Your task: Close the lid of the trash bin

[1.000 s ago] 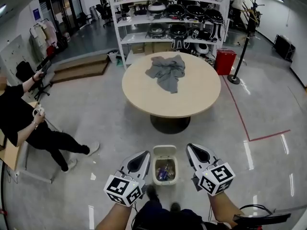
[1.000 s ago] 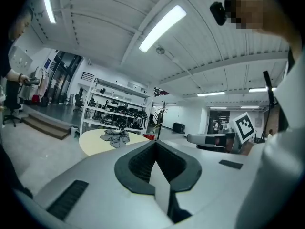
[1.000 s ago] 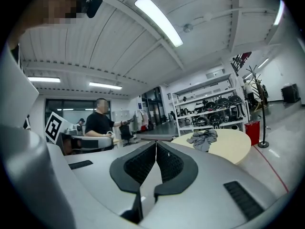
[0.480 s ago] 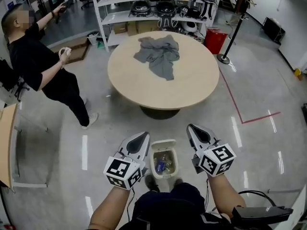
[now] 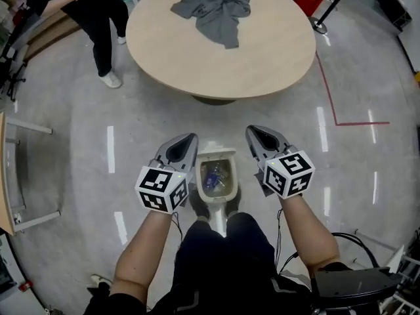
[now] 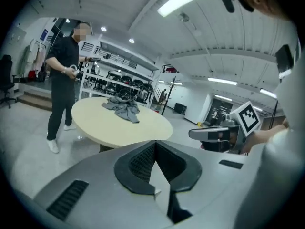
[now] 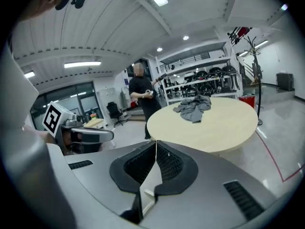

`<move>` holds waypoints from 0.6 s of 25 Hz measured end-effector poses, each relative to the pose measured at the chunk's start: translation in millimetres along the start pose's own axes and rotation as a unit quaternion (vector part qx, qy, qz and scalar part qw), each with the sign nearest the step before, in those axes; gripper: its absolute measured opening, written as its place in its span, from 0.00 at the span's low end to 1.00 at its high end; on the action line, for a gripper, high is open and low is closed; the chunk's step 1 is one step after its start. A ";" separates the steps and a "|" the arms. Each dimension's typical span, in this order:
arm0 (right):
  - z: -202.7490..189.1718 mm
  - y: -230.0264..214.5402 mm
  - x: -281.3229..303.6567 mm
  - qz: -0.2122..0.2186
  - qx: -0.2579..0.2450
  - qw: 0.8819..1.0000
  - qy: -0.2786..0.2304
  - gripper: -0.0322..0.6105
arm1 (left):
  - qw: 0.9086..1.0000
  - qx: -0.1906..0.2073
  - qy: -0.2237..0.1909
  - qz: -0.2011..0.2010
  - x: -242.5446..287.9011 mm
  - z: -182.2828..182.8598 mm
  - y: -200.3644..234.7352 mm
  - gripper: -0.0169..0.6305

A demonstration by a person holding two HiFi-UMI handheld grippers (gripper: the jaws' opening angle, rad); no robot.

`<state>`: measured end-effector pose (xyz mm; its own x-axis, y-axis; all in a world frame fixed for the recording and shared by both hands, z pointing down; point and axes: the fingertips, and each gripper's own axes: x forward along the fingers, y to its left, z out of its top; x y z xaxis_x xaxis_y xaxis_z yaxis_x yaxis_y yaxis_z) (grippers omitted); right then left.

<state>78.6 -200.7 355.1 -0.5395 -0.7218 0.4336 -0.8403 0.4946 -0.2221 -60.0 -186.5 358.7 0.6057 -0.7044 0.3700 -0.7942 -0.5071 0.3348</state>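
Left gripper (image 5: 186, 142) held just beside the left wall of the trash bin (image 5: 231, 184), jaws closed tip to tip, nothing between. Right gripper (image 5: 257, 134) just beside the right wall, jaws also pressed together, empty. One gripper on each side of the bin, both pointing forward; contact with the bin not clear from above. Bin standing on the grey floor (image 5: 85, 195) right in front of the holder's knees, lid (image 5: 215, 154) open at the far edge, rubbish (image 5: 213, 176) visible inside. Beyond it, round beige table (image 5: 262, 58) with a crumpled grey cloth (image 5: 213, 2) on top. Standing person in black (image 5: 98, 5) near the table's left edge.
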 end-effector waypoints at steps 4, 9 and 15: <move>-78.8 -33.2 40.5 0.000 0.027 0.997 0.074 0.07 | 0.995 -0.019 0.094 0.017 52.6 -83.9 26.1 0.02; -178.8 -52.9 77.2 0.000 0.071 0.985 0.159 0.07 | 0.978 -0.044 0.201 0.027 95.4 -183.5 50.4 0.02; -254.4 -65.1 116.2 -0.002 0.072 0.972 0.222 0.07 | 0.964 -0.071 0.255 0.030 131.9 -249.5 73.8 0.02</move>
<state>84.4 -193.6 642.1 -0.4862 -0.4284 0.7616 -0.8587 0.3957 -0.3257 -26.7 -192.9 648.5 0.5319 -0.3762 0.7587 -0.8363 -0.3743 0.4007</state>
